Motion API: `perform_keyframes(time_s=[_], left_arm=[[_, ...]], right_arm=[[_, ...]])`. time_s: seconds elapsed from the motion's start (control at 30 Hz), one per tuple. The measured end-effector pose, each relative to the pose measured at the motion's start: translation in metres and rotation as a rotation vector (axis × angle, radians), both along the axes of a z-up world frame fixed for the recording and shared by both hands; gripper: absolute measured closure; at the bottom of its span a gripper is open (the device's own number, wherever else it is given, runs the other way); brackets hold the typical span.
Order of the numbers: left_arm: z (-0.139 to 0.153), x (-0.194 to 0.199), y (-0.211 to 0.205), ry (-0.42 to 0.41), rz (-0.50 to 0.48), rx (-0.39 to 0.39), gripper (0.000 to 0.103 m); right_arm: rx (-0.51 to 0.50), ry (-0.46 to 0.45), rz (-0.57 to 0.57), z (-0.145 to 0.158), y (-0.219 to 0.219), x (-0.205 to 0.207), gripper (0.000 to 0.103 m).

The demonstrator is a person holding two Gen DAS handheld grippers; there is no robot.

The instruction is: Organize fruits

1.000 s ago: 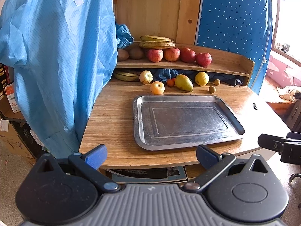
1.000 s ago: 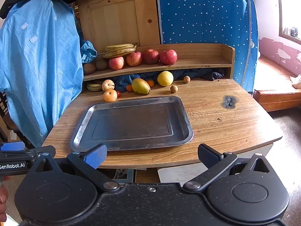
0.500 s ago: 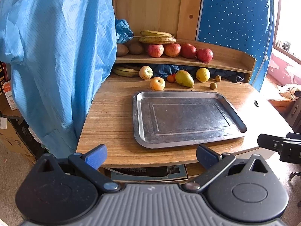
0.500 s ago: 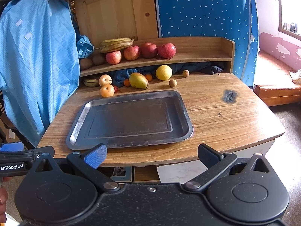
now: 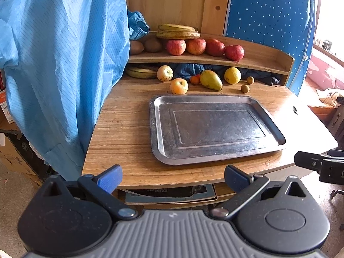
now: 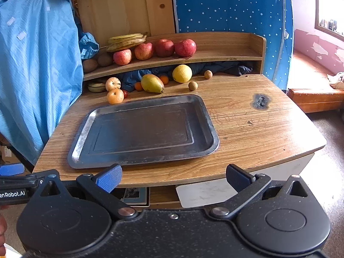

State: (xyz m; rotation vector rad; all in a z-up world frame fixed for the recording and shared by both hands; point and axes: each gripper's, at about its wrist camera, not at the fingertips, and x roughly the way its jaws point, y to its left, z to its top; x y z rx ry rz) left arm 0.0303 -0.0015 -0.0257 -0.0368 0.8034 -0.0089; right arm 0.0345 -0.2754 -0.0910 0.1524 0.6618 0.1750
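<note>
wooden table (image 5: 120,133) fills the middle of both views, with a low wooden shelf (image 5: 258,61) along its far edge and a blue dotted cloth (image 6: 225,6) behind it at the upper right of the frame. a blue garment (image 5: 53,64) hangs down the left side. an empty metal tray (image 5: 215,126) lies flat at the centre of the table.

on the shelf, four red apples (image 5: 196,46) sit in a row with bananas (image 5: 177,32) resting on top of the leftmost ones. below the shelf, beyond the tray's far rim, lie a pale apple (image 5: 165,73), an orange-yellow apple (image 5: 178,86) just beside the tray, a pear (image 5: 210,80), a lemon (image 5: 232,75), a small orange fruit (image 5: 195,80) and two small brown round fruits (image 5: 245,88).

the left gripper (image 5: 172,178) hovers at the bottom of its frame, off the table's near edge, fingers spread wide with nothing between them. the right gripper (image 6: 173,177) hangs likewise at the near edge, fingers wide apart and empty.
</note>
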Motion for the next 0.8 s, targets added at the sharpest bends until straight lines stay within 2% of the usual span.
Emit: perform_keyframes(time_s=[0.27,0.47,0.8], left_arm=[[-0.005,0.010,0.008,0.032,0.000,0.010,0.000],[-0.008,0.018,0.012,0.060,0.026,0.078,0.000],[-0.014,0.040,0.026,0.103,0.089,0.061,0.001]], right_arm=[[-0.019,0.031,0.028,0.000,0.010,0.008,0.000],[-0.051,0.024,0.071,0.006,0.021,0.018,0.000],[-0.068,0.027,0.178,-0.001,0.035,0.051,0.000]])
